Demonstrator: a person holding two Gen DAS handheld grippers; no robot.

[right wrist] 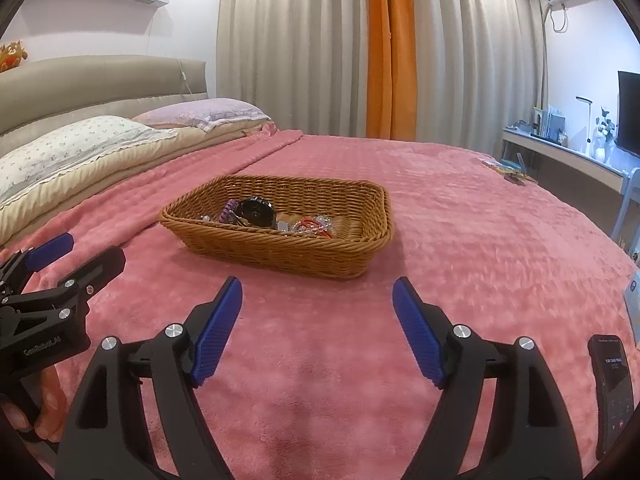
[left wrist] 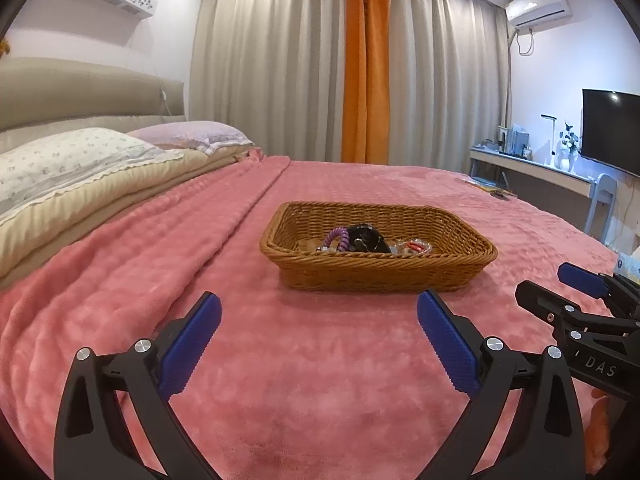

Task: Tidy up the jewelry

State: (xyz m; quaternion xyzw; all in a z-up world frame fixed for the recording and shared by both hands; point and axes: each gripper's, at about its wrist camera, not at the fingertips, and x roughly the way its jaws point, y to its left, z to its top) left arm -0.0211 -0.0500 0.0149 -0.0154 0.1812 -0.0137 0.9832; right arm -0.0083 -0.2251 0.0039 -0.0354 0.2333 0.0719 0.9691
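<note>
Basket (left wrist: 380, 272) on pink blanket (left wrist: 320, 380) holding tangled jewelry (left wrist: 362, 240), left tool (left wrist: 318, 332) and right tool (right wrist: 318, 312) spread wide, empty

Shallow wicker basket (left wrist: 378, 270) on the pink bedspread, purple bracelet (left wrist: 339, 239), black watch (left wrist: 366, 238) and red-and-clear pieces (left wrist: 414, 247) jumbled inside

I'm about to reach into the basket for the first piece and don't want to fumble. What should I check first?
1. Left gripper open and empty: ok.
2. Right gripper open and empty: ok.
3. Basket flat on the blanket, in front of both grippers: ok.
4. Path to basket free of obstacles: ok.
5. Pieces separate enough to grab one: cannot tell; the purple coil, black round case and red piece lie bunched together.
6. Phone by the right gripper out of the way: ok, it is off to the side.
</note>
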